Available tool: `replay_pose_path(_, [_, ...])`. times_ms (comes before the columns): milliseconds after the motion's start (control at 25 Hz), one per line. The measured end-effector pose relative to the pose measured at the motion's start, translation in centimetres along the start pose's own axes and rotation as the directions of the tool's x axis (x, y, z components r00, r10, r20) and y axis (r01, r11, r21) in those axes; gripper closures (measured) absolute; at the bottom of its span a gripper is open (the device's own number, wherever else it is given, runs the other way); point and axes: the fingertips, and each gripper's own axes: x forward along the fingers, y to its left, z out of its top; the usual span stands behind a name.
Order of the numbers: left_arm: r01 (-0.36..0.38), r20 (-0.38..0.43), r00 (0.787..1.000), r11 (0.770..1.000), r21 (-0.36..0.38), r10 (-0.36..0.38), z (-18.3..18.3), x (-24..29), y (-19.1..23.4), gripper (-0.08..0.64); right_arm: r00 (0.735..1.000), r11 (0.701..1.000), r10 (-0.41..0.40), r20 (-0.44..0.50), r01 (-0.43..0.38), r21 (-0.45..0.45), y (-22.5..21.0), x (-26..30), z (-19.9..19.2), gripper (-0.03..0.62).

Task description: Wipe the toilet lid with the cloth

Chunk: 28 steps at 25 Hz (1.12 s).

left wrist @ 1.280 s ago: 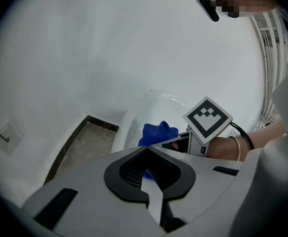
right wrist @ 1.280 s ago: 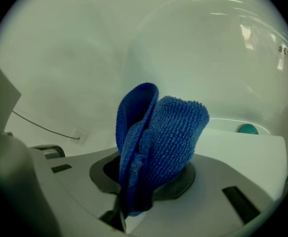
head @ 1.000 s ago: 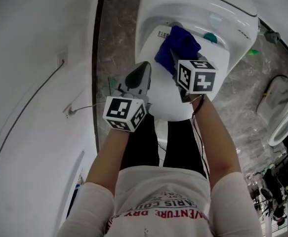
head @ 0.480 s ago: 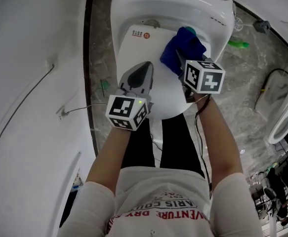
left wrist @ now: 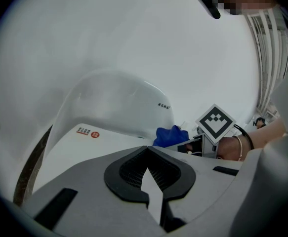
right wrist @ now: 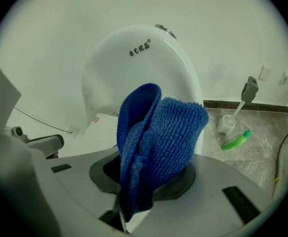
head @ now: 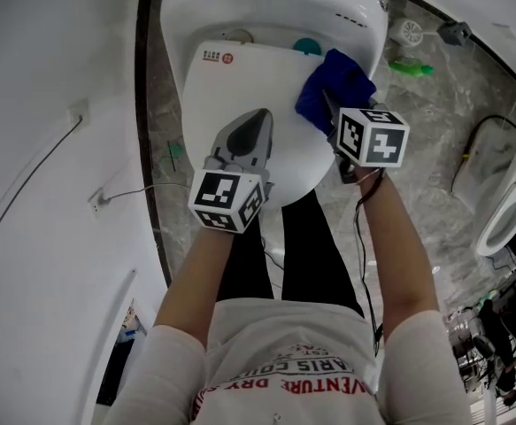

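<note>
Only its own view shows the right gripper [right wrist: 120,217] pinching cloth [right wrist: 158,142].

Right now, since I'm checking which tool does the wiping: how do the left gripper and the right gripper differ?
The right gripper has its jaws shut on the blue cloth; the left gripper has its jaws together with nothing between them. The right gripper is at the right edge of the toilet lid; the left gripper is over the lid's middle. Both point the same way, up the lid.
</note>
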Motion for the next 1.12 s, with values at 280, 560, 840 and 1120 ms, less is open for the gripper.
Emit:
replay_pose_path(280, [-0.007, -0.003, 1.0, 1.0, -0.011, 0.007, -0.5, -0.3, -3.1, 0.554, 0.996, 1.0, 0.006, -0.089, -0.006, 0.002, -3.2, -1.5, -1.6, 0.499])
replay_pose_path(560, [0.005, -0.007, 1.0, 1.0, -0.008, -0.005, -1.6, -1.7, -3.1, 0.554, 0.993, 0.997, -0.078, -0.085, 0.075, -0.034, -4.4, -3.8, -3.1, 0.499])
replay_pose_path(840, [0.025, 0.004, 1.0, 1.0, 0.014, -0.026, -2.7, -6.1, 0.4, 0.554, 1.0, 1.0, 0.014, -0.004, -0.014, 0.01, 4.6, -4.2, -2.5, 0.499])
replay_pose_path(1120, [-0.029, 0.014, 0.999, 0.999, -0.013, 0.029, -4.1, -14.0, 8.6, 0.554, 0.991, 0.989, 0.126, -0.041, -0.129, -0.068, 19.2, 0.9, -3.8, 0.499])
